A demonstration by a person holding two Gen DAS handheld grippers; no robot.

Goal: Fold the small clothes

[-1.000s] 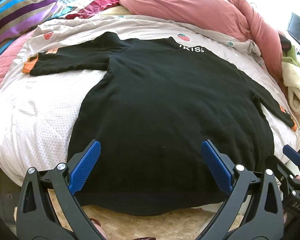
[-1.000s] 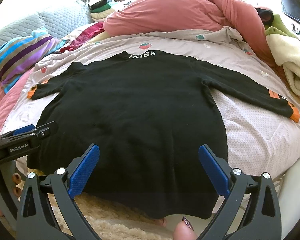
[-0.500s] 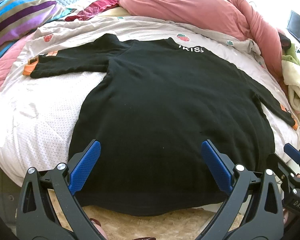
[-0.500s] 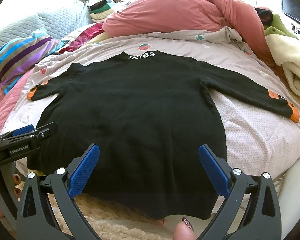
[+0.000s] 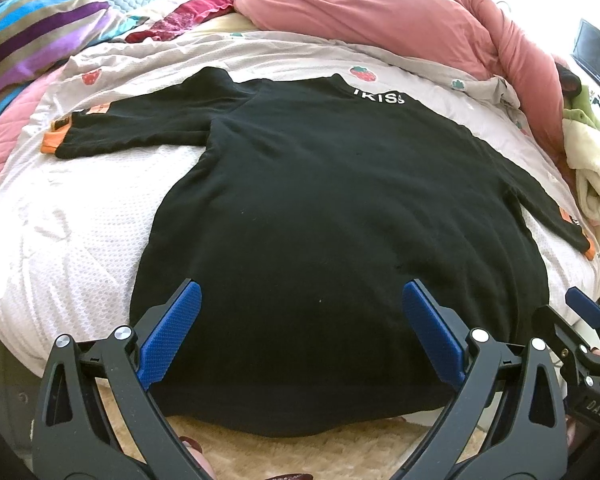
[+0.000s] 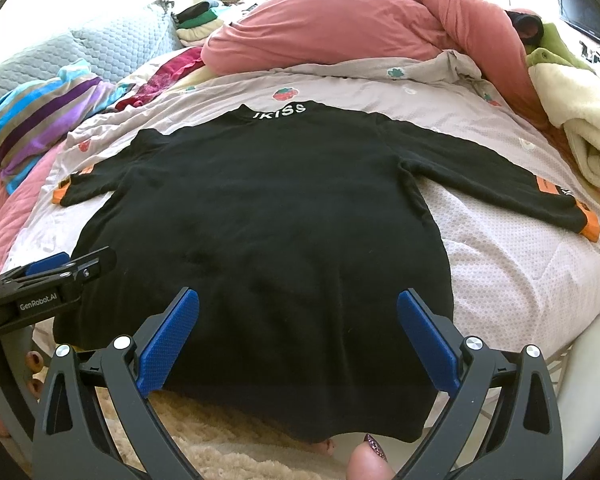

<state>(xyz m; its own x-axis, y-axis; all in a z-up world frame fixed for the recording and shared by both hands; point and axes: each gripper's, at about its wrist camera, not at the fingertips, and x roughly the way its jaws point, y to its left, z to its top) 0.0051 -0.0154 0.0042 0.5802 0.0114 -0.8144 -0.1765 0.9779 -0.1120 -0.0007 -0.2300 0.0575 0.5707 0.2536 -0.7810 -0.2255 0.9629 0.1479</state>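
Note:
A black long-sleeved shirt (image 5: 332, 220) with white "IKISS" lettering at the collar and orange cuffs lies spread flat on the bed, sleeves out to both sides, hem hanging over the near edge. It also shows in the right wrist view (image 6: 268, 232). My left gripper (image 5: 300, 312) is open and empty, above the hem's left part. My right gripper (image 6: 298, 320) is open and empty, above the hem's right part. The right gripper's tip (image 5: 584, 312) shows at the left view's right edge; the left gripper (image 6: 52, 280) shows at the right view's left edge.
A pink duvet (image 5: 380, 20) is heaped at the back of the bed. A striped pillow (image 5: 36, 48) lies at the back left. A cream blanket (image 6: 580, 120) is at the right. A beige fluffy rug (image 5: 300, 456) is below the bed edge.
Both grippers have drifted slightly back and up from the shirt; the view has shifted a little. The shirt has not moved and both grippers stay open.

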